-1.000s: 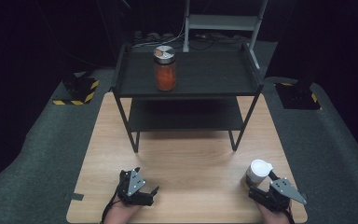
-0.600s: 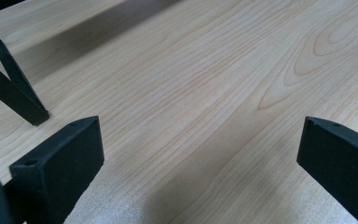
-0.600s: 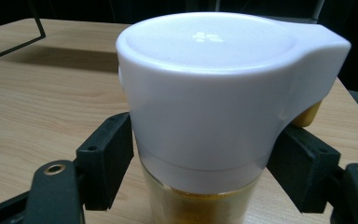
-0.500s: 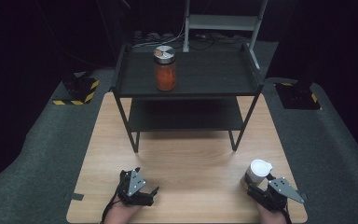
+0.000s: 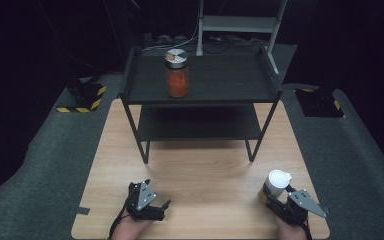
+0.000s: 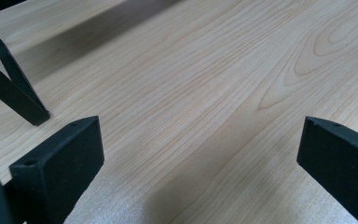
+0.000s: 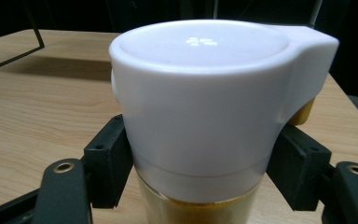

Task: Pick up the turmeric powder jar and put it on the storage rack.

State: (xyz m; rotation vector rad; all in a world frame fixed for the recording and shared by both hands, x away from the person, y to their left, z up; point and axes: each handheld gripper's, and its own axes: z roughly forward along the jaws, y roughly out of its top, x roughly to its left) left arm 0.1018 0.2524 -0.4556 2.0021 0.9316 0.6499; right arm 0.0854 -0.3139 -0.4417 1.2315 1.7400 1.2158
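A jar with a white flip-top lid [image 5: 278,181] and yellowish contents stands upright on the wooden table near its front right corner. My right gripper [image 5: 272,196] reaches it from the near side. In the right gripper view the jar [image 7: 200,93] sits between the two black pads [image 7: 109,158], which have just been closing and now press on the glass below the lid. My left gripper [image 5: 158,196] rests low at the front left. Its jaws [image 6: 200,140] are open over bare wood with nothing between them.
A black two-tier shelf rack [image 5: 205,97] stands at the back of the table [image 5: 205,170]. A jar of orange contents with a metal lid [image 5: 177,75] sits on its top tier. One rack leg [image 6: 14,93] shows in the left gripper view. Grey mats flank the table.
The right gripper's jaws look drawn in tighter around the white-lidded jar. Both hands and the jar stay where they were.
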